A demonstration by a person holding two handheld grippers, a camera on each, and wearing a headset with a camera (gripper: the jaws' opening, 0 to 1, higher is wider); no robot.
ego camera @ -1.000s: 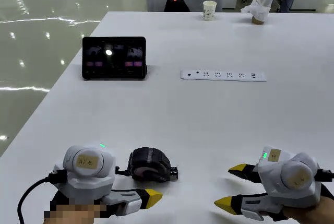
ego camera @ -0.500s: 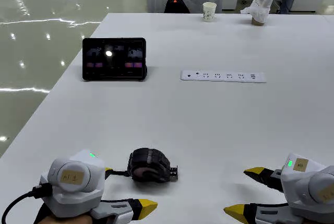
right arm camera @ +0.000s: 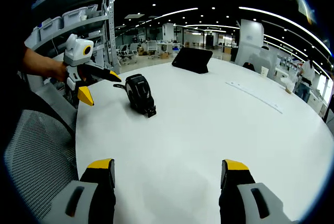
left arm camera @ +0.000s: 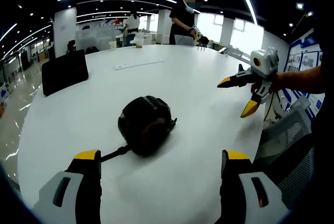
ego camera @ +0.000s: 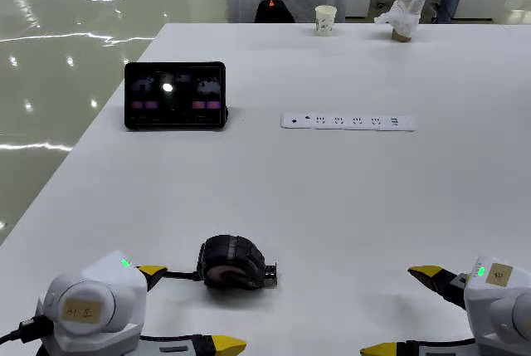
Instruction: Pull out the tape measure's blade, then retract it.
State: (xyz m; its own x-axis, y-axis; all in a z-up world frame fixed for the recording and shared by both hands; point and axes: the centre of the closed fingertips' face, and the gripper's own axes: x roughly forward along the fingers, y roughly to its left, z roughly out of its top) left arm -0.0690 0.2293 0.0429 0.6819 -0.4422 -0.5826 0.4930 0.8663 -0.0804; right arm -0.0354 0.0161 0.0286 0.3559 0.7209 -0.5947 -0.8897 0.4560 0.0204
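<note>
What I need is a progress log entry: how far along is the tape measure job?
Nothing shows as done: the tape measure lies on the table, fully retracted. Nothing is in hand: the left tongs are open just short of it, the right tongs open and apart. Pulling out and retracting both look left.

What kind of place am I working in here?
Probably an open-plan office or lab workspace. There is a long white table with a power strip and a tablet on it, and storage shelves with bins stand beside it.
</note>
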